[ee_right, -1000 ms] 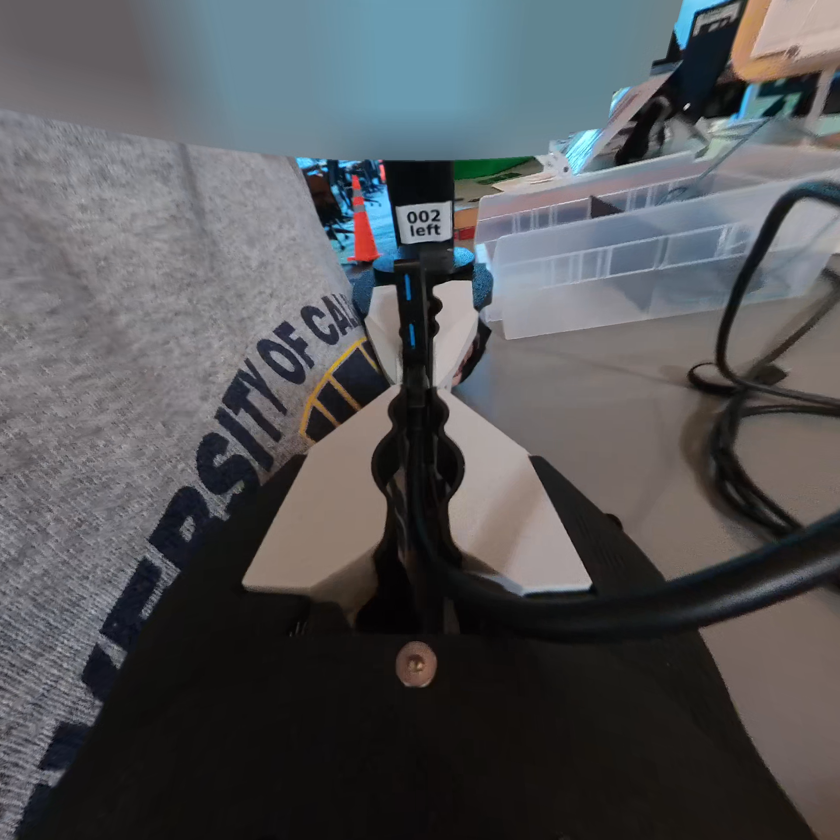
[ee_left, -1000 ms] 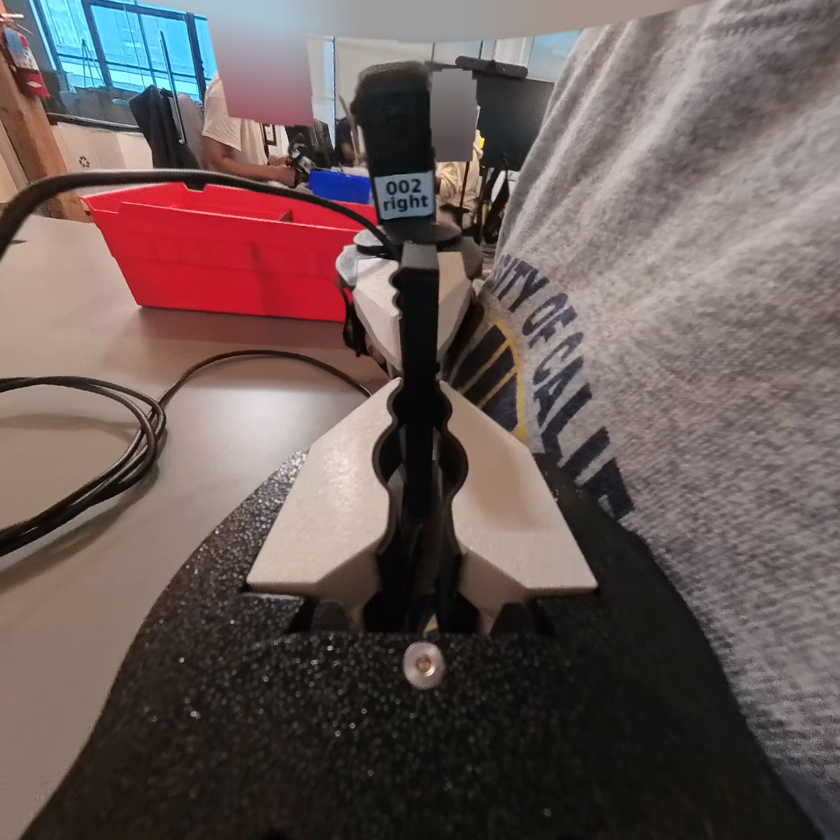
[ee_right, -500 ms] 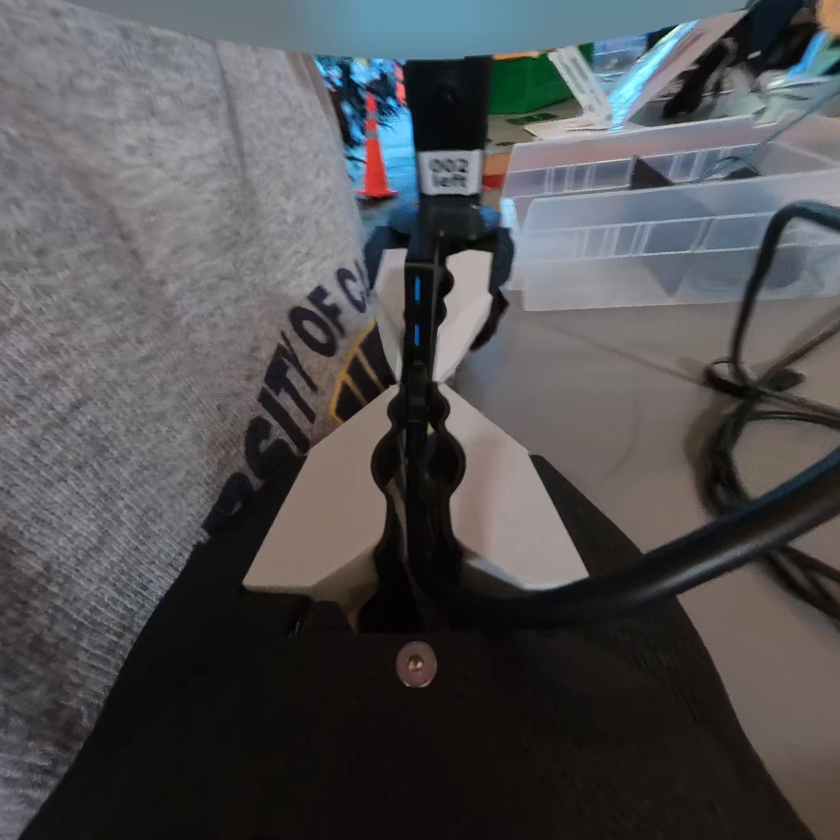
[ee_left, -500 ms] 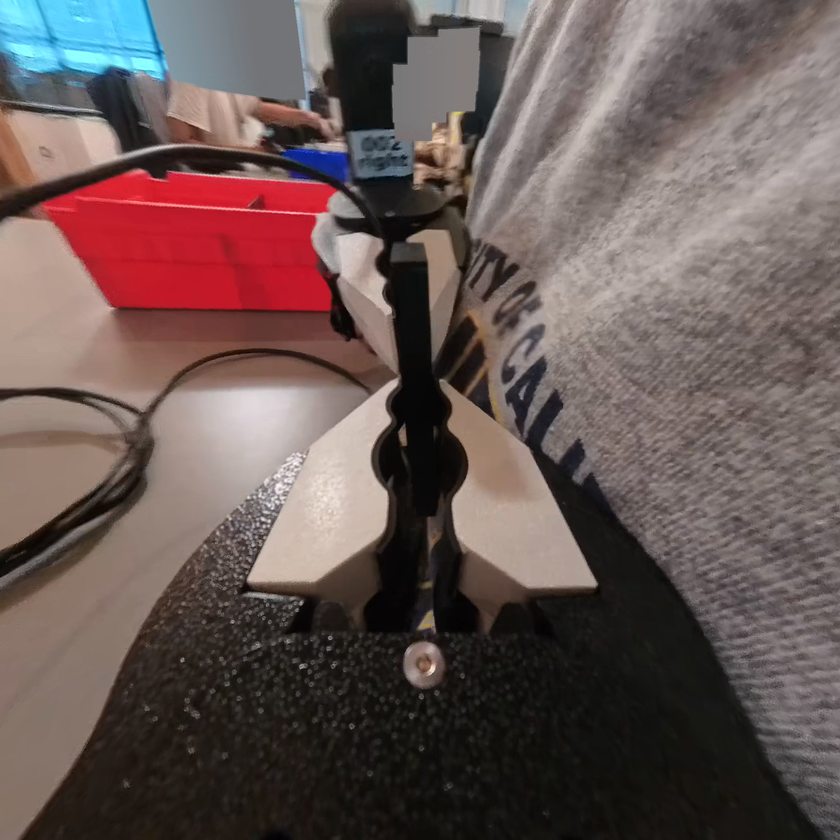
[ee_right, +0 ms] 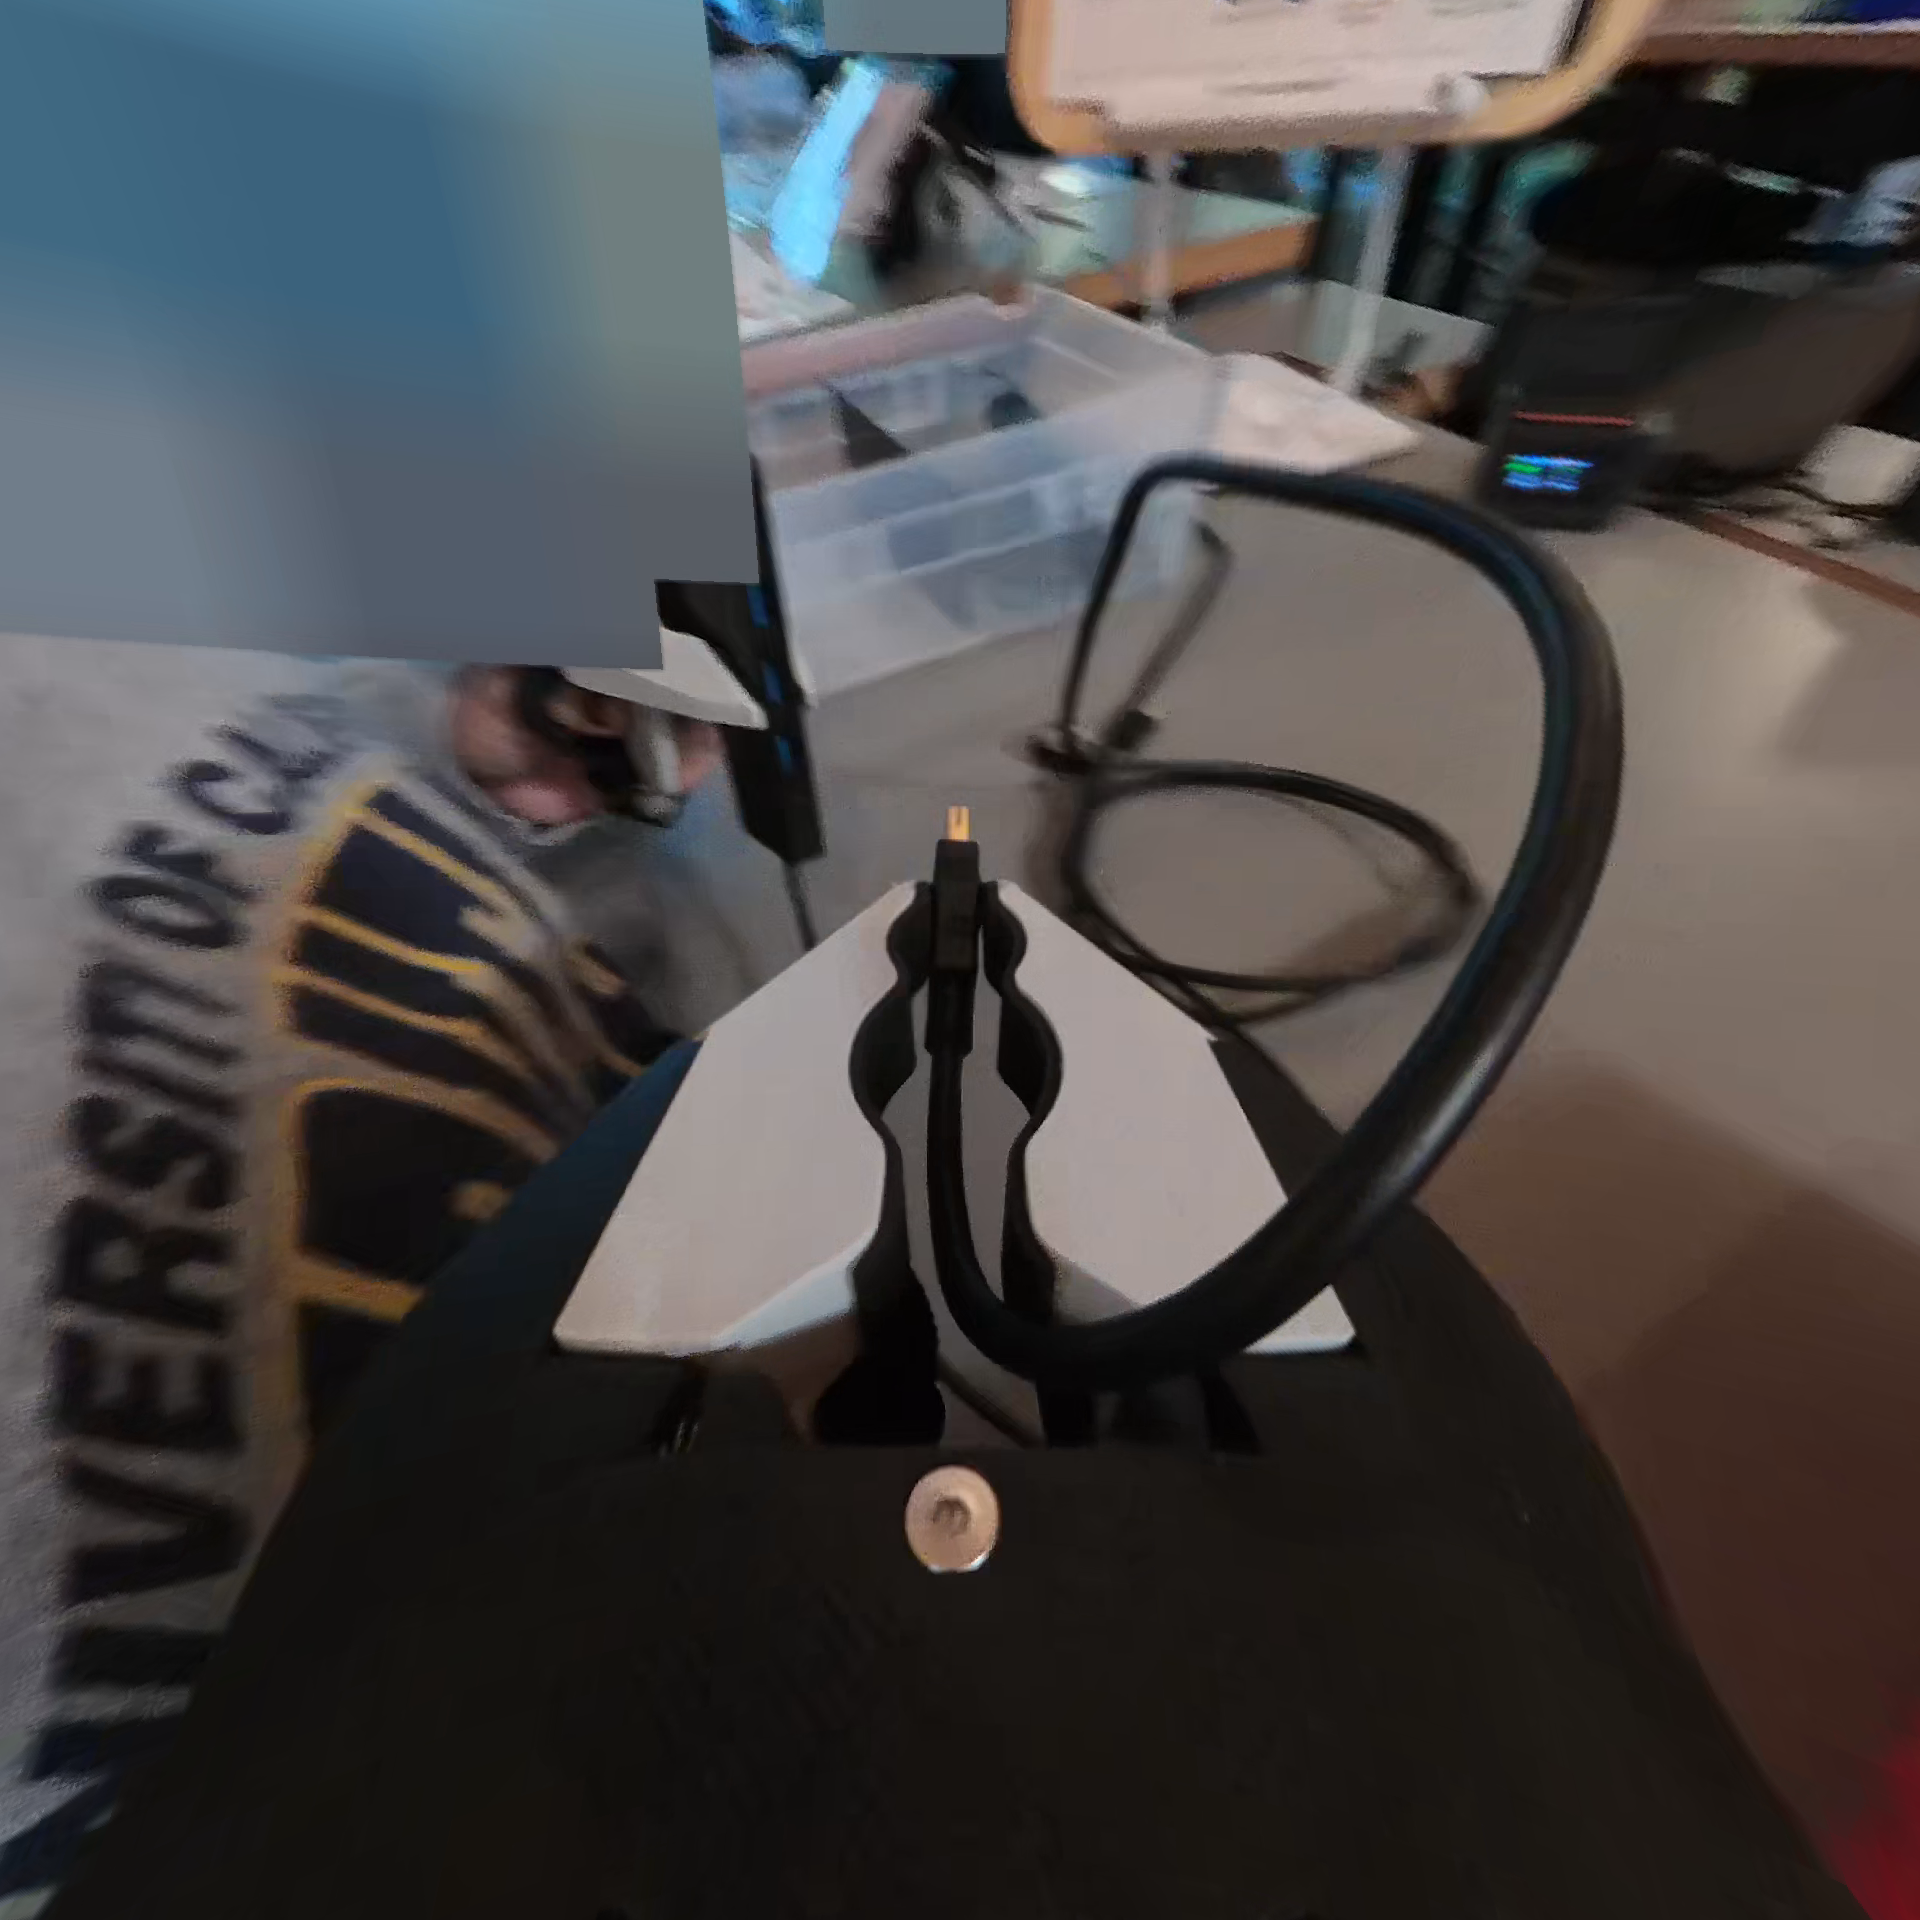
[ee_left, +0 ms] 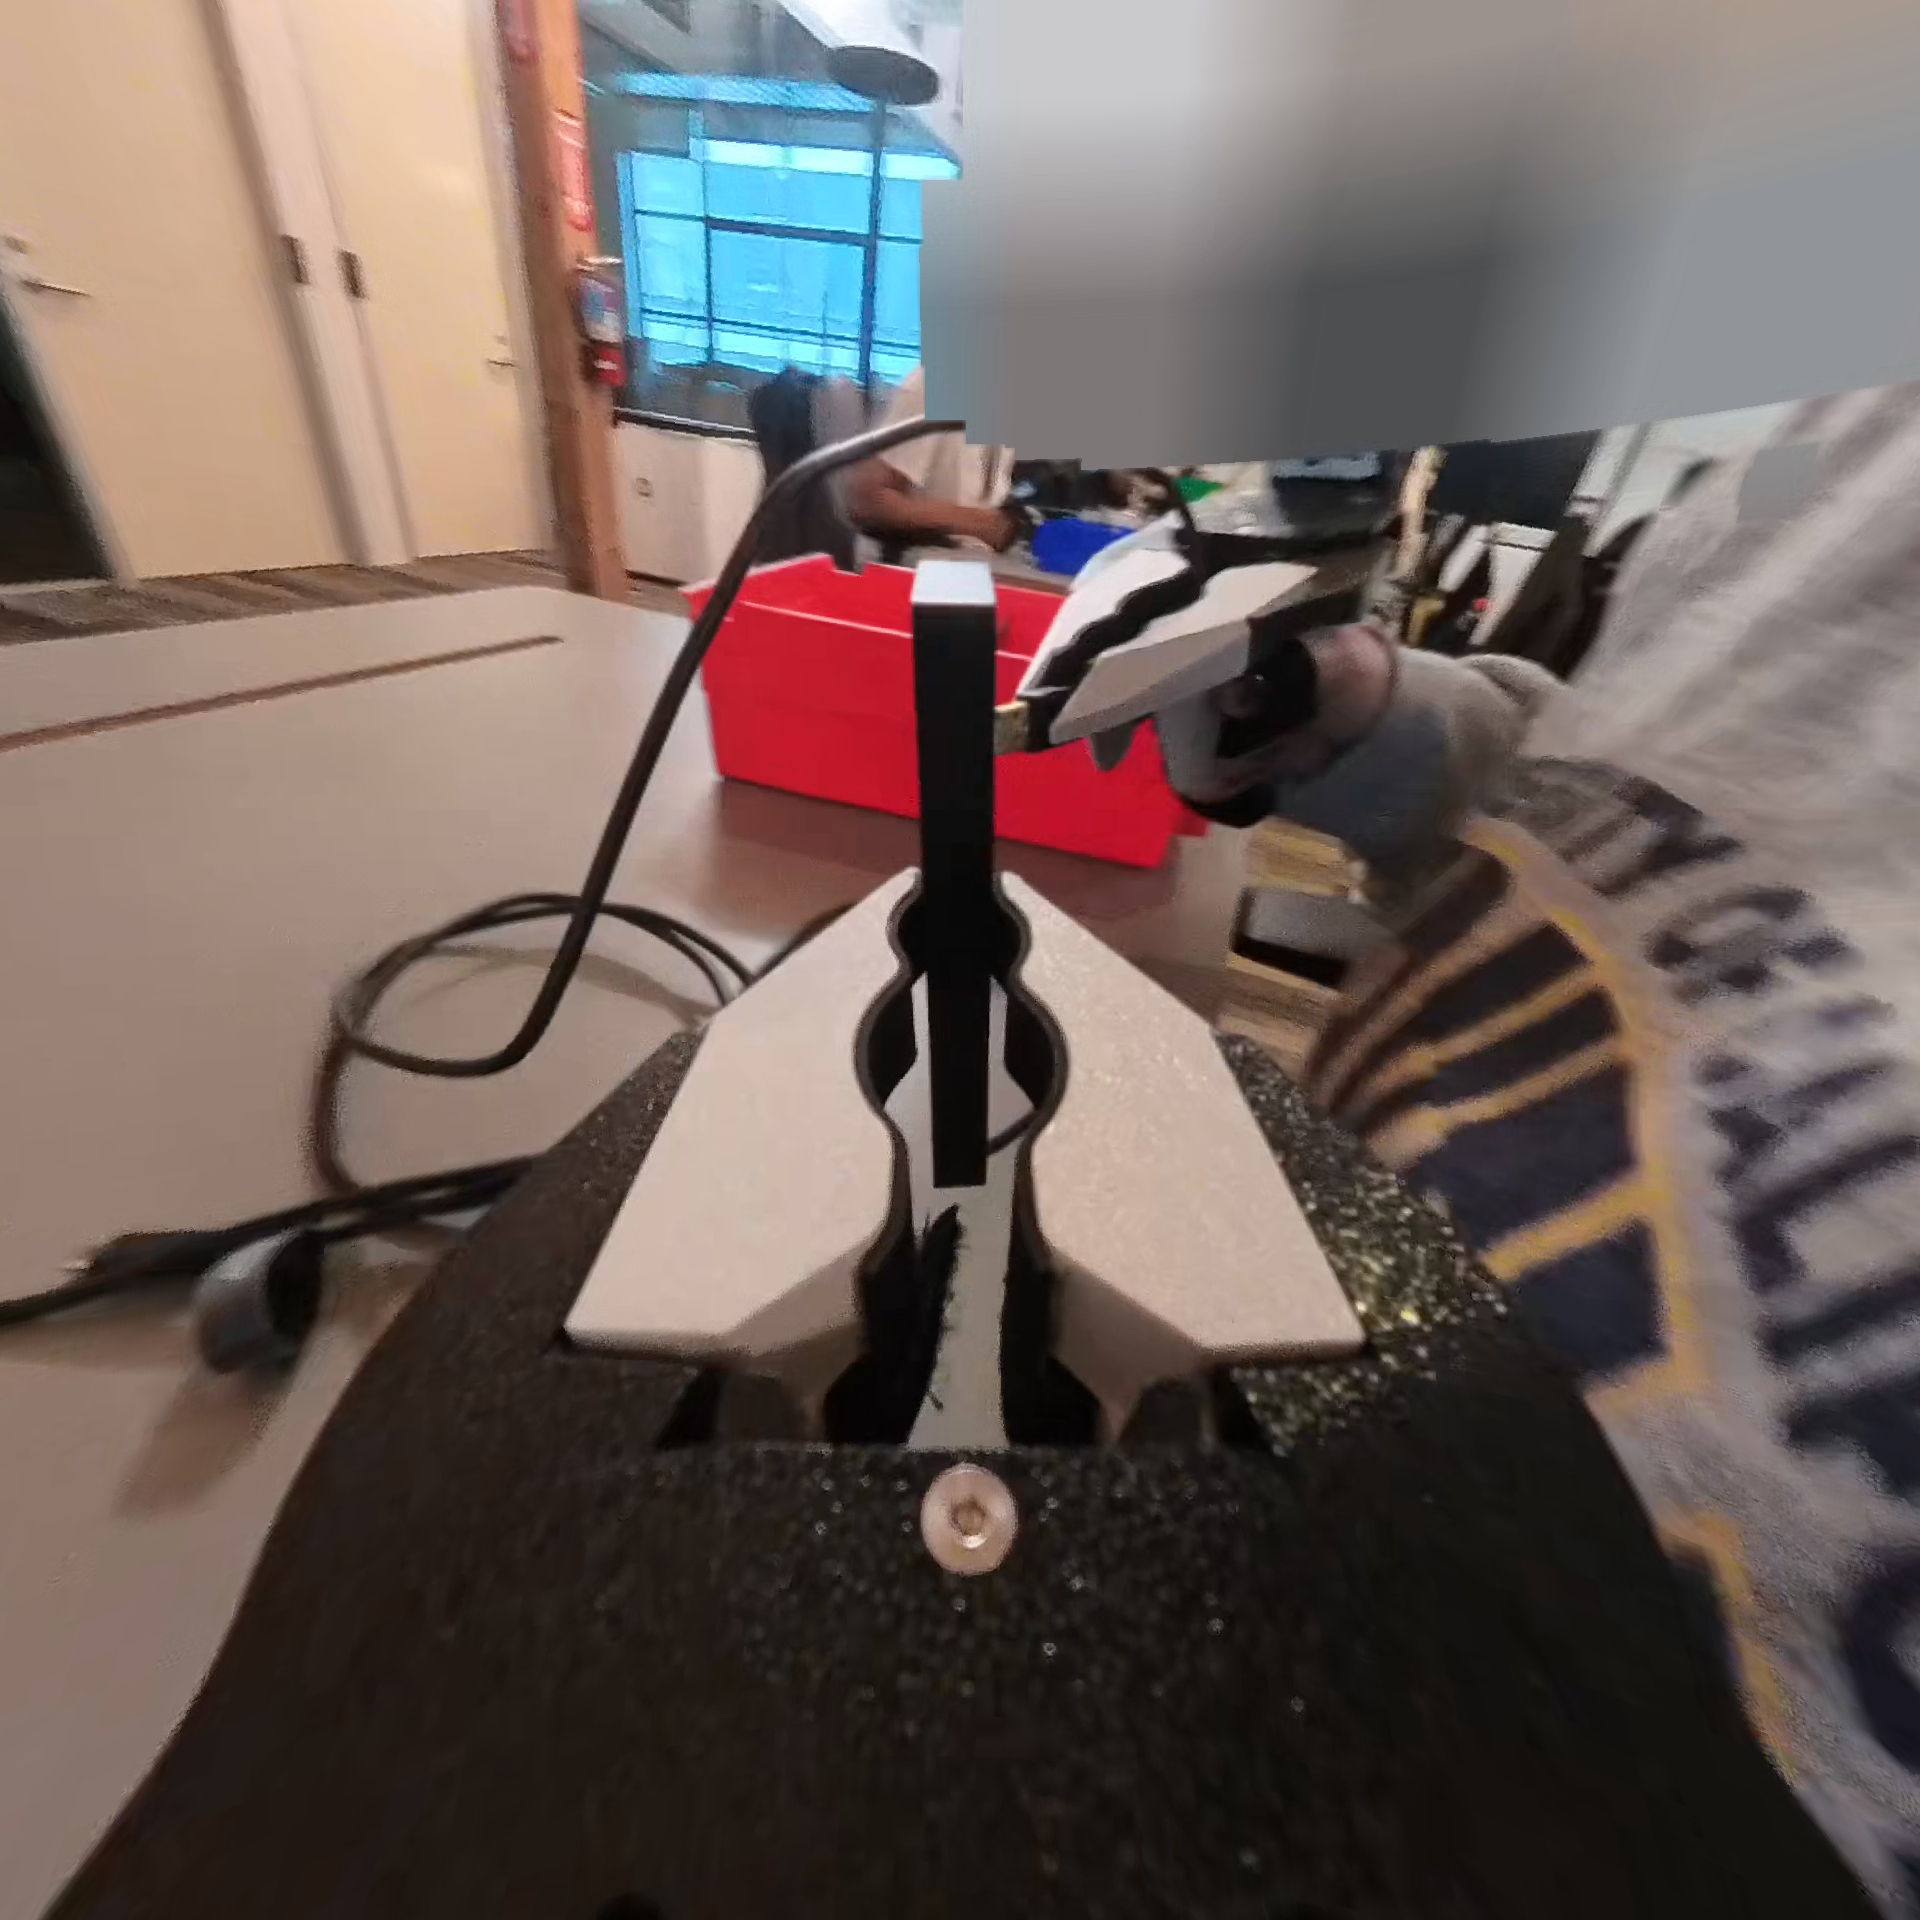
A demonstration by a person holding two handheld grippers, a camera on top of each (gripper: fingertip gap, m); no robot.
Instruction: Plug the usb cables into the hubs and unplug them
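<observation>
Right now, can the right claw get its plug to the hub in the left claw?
Probably yes. The plug in the right claw points into open air; the hub in the left claw sits ahead-left, blue ports showing, nothing between.

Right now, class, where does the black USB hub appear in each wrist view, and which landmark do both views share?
Left wrist view: the USB hub stands upright at the centre, clamped between this view's own jaws.
Right wrist view: the USB hub is left of centre, tilted, with its blue ports showing.
Shared landmark: the gold-tipped USB plug, just right of the hub's top in the left view and at the centre of the right view.
</observation>
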